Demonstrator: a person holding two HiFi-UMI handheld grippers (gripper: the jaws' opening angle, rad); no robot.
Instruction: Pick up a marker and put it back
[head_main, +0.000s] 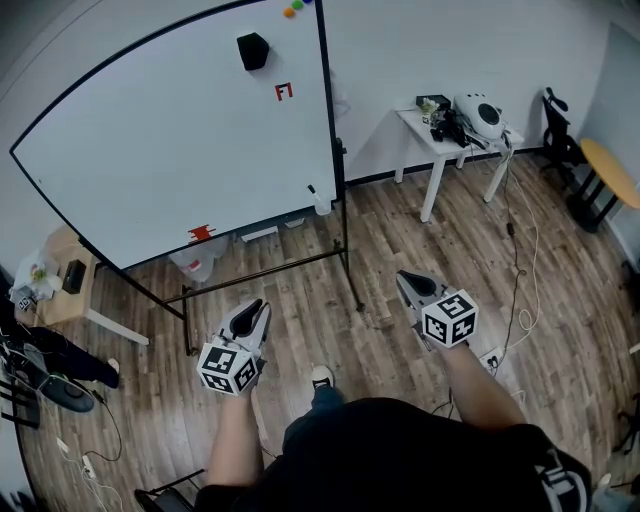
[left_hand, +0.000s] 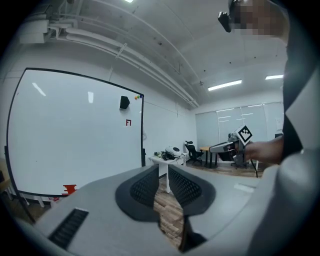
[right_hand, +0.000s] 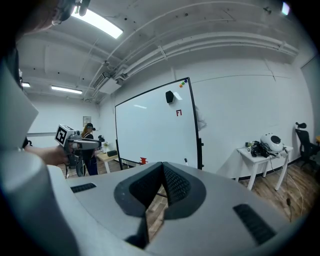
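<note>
Wooden floor runs to a whiteboard (head_main: 180, 130) at twelve o'clock; the marker (head_main: 317, 198) rests on its tray, right end. The right gripper (head_main: 408, 282) is closed and empty, the left gripper (head_main: 258, 308) barely parted, empty. Best step closer, open wide, and approach squarely.

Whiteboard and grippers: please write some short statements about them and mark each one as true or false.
1. The whiteboard stands on the wooden floor ahead of the person. True.
2. The right gripper holds a marker. False: its jaws are shut, with nothing between them.
3. A black block sits near the whiteboard's top edge. True.
4. The white table is bare. False: a rounded white thing and some dark items lie on it.
5. The left gripper touches the whiteboard. False: it is held apart from it, empty.
</note>
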